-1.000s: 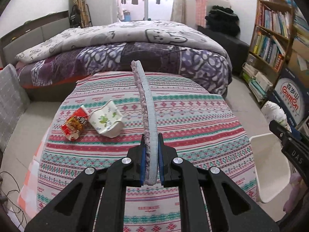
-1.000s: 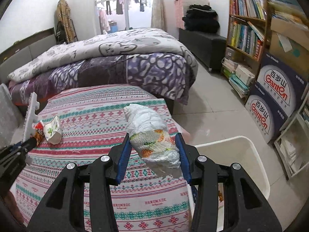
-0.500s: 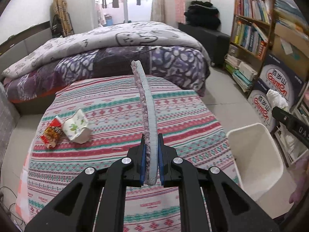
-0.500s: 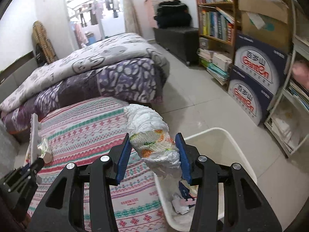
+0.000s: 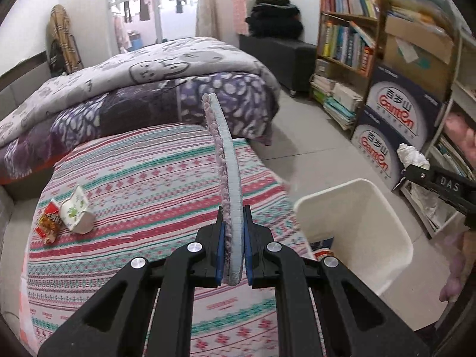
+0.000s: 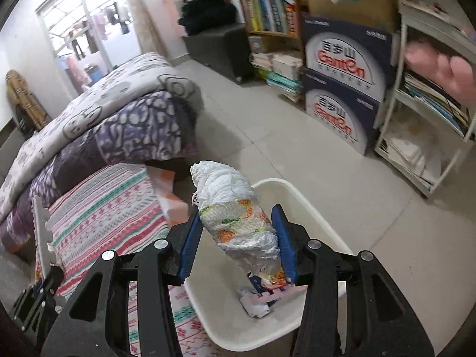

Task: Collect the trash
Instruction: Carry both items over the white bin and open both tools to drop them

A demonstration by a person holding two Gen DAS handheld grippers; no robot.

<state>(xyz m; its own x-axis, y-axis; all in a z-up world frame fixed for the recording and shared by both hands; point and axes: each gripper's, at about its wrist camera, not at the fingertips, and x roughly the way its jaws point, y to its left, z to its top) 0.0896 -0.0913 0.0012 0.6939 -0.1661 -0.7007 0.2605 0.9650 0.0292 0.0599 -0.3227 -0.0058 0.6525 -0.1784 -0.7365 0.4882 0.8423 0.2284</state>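
Striped cloth-covered table (image 5: 154,178) filling the middle. At nine o'clock on it, crumpled paper cup (image 5: 76,210) touching a red snack wrapper (image 5: 47,223). At three o'clock, on the tiled floor (image 6: 297,148), a white bin (image 5: 357,226) just beside the table edge.

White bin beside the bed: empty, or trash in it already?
Not empty. The right wrist view shows crumpled wrappers on the floor of the white bin. The wadded white bundle is above it, not yet in.
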